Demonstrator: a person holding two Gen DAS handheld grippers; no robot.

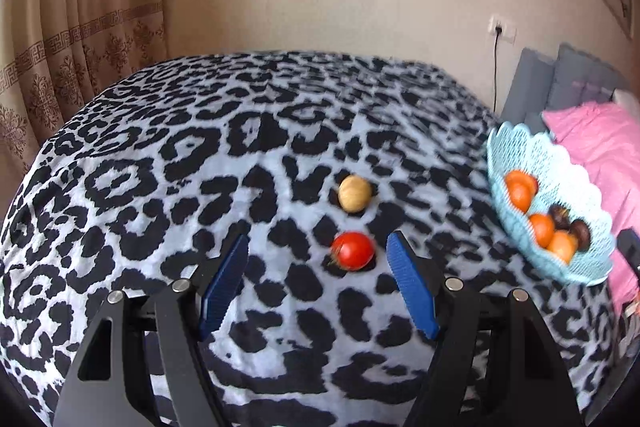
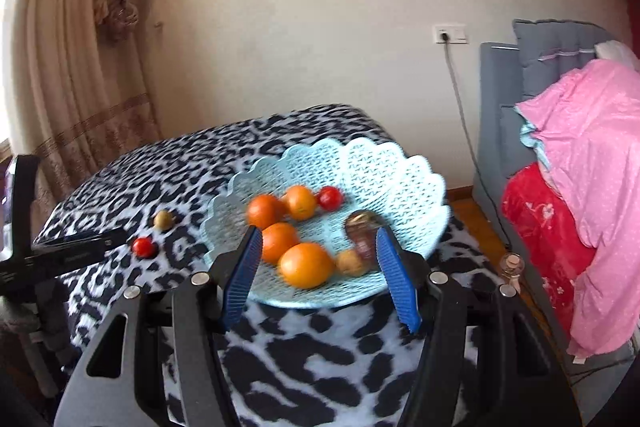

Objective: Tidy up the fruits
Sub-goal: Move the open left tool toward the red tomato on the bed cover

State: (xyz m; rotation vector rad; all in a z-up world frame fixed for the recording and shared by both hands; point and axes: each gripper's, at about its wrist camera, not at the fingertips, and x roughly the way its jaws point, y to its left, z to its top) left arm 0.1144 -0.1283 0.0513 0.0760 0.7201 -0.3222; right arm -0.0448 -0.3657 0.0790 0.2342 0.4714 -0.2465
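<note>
left gripper (image 1: pixel 316 247) jaws spread, empty | tomato (image 1: pixel 353 251) just ahead between tips | right gripper (image 2: pixel 318 239) jaws spread over basket (image 2: pixel 400 167)

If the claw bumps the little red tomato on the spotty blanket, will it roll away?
Probably a little. The red tomato looks round and smooth, so a nudge could set it rolling. The spotty blanket looks soft and fuzzy, which should slow it. Its shiny skin might slip between the left claw pads.
</note>
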